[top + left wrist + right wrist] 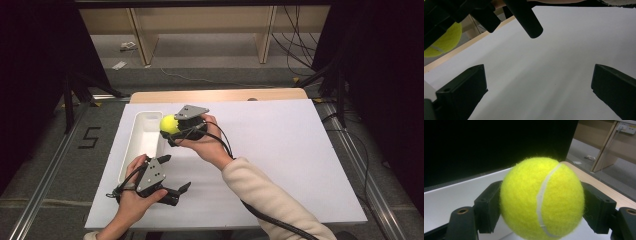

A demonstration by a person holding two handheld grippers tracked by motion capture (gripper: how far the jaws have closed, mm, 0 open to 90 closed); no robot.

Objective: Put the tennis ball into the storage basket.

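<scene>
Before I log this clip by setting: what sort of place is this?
Probably a lab recording booth, not a home: black curtains flank the table, cables trail over the floor, and the right gripper holds a tennis ball by a white tray.

Grey carpeted floor [210,60] beyond the white-covered wooden table [280,150], light wooden shelving unit [200,22] at the far wall. Black cables [295,45] trailing right, dark curtains [35,75] both sides, metal floor rail [45,185] left.

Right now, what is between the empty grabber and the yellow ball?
Just bare white table, seen from the high view. The left gripper sits open near the front edge; the tennis ball is farther back in the right gripper, beside the white tray.
</scene>
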